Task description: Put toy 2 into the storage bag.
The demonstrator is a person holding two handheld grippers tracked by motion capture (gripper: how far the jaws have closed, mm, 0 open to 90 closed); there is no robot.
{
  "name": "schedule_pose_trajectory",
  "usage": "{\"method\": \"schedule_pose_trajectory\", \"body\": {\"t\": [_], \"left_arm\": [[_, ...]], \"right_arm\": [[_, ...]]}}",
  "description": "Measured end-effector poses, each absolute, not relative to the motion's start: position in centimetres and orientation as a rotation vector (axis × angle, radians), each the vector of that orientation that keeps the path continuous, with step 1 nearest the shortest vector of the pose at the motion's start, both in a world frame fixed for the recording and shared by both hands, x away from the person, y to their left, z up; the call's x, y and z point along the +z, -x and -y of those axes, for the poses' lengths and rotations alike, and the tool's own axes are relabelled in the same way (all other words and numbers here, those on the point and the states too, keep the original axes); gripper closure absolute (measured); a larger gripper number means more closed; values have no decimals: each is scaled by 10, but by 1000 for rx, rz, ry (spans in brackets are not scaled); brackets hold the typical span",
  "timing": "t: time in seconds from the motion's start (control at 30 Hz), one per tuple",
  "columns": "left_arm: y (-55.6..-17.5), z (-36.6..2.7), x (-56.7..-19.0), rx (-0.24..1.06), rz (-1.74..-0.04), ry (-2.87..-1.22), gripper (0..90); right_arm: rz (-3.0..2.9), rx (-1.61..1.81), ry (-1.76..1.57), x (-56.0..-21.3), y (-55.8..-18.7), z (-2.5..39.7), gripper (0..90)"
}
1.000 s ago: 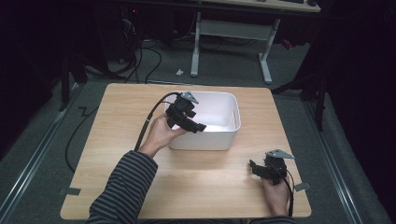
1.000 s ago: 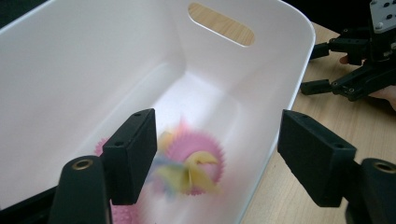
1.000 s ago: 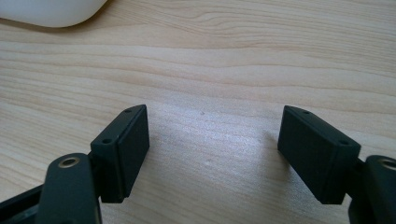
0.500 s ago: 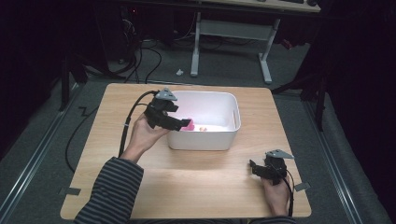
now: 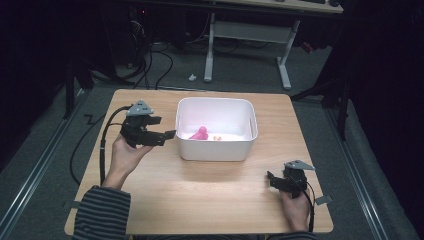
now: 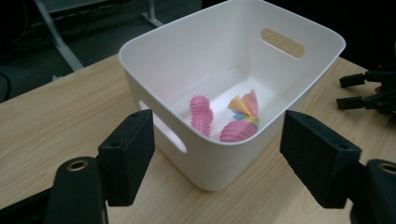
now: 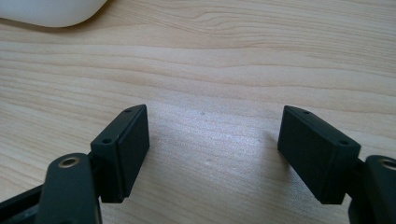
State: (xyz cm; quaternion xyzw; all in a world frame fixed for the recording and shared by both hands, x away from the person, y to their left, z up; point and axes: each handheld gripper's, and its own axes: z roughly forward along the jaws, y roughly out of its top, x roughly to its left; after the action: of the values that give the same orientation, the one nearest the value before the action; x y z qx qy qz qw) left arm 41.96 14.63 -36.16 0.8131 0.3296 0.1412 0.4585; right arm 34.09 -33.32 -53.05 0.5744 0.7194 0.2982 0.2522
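A white bin [image 5: 215,151] stands at the middle of the wooden table [image 5: 210,200]. Inside it lie a pink spiky toy [image 5: 200,133] [image 6: 201,114] and a small piece in orange, pink and blue [image 5: 217,137] [image 6: 245,105], with a pink ribbed piece [image 6: 238,132] beside it. My left gripper [image 5: 164,129] [image 6: 217,140] is held just left of the bin, jaws pointing at it, open and empty. At the table's front right my right gripper [image 5: 270,181] [image 7: 212,126] rests low over bare wood, open, nothing between its jaws. The left gripper view catches the right gripper [image 6: 369,91] beyond the bin.
Each short wall of the bin has a handle slot [image 6: 282,43]. A corner of the bin [image 7: 51,11] shows in the right gripper view. Behind the table are desk legs [image 5: 282,65] and cables [image 5: 150,60] on the dark floor.
My left gripper has drawn back from over the bin to its left side, and the pink toy now lies uncovered inside. The right gripper has stayed where it was.
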Motion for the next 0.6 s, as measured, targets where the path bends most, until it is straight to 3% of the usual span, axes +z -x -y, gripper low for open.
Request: {"method": "schedule_pose_trajectory", "body": {"t": [0.33, 0.6], "left_arm": [[-394, -190, -391, 367, -933, -1918, 268], [-373, -213, -450, 411, -1090, -1886, 259]], "right_arm": [[-1956, 811, -1562, -531, -341, 333, 251], [-1956, 811, -1562, -531, -341, 333, 251]]}}
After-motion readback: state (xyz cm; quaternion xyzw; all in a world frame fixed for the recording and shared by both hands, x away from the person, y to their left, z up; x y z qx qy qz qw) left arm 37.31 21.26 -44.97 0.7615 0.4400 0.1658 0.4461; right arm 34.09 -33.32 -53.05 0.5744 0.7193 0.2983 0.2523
